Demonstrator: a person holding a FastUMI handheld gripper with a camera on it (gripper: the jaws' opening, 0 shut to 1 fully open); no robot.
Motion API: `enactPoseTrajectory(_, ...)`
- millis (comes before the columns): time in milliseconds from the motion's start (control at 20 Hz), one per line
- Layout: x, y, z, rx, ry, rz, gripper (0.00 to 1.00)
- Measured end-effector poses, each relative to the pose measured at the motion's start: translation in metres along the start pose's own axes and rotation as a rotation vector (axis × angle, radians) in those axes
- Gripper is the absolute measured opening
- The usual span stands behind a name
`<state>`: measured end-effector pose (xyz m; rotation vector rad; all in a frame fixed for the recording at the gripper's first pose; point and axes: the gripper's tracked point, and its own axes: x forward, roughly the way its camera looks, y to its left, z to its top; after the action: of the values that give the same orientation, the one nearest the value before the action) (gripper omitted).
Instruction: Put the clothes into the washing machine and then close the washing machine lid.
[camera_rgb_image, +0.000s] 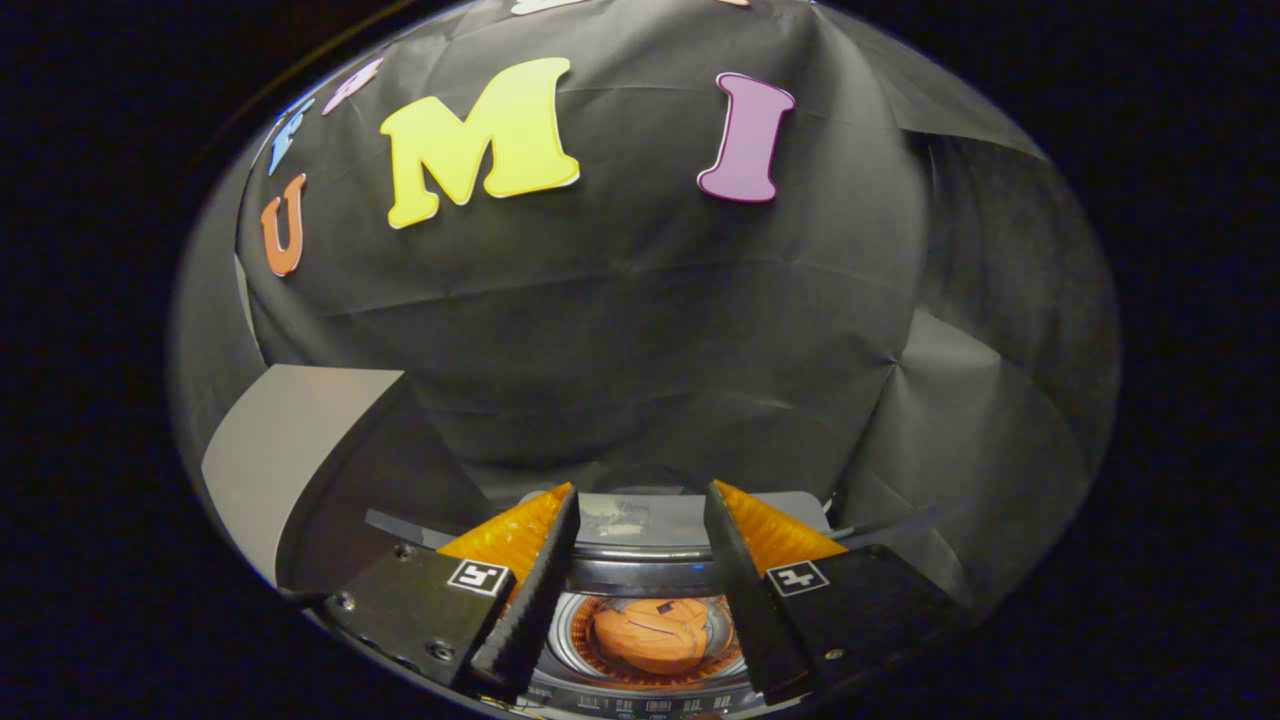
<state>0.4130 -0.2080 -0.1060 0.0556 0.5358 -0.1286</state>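
Gripper view showed the gripper (640, 495) with jaws spread wide, holding nothing, above one small washing machine (640, 560); one orange garment (655, 632) lay inside its open drum (572, 640).

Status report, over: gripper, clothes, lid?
Gripper open, holding nothing. Orange clothes in washing machine drum, between the fingers. Lid not yet closed.

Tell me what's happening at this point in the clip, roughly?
A person's handheld gripper hovers above a small top-loading washing machine, fingers open and holding nothing. An orange piece of clothing already lies in the drum, seen between the fingers. The lid appears to stand raised at the back of the machine, so the closing step looks not yet done. Black cloth lines the booth behind.
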Motion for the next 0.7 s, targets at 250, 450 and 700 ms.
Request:
enactPoseTrajectory(250,-0.010,0.004,-0.036,0.033,0.044,0.007,0.91)
enactPoseTrajectory(450,-0.020,0.005,-0.077,0.104,0.135,0.001,1.00)
enactPoseTrajectory(700,-0.055,0.008,-0.109,0.111,0.142,-0.039,1.00)
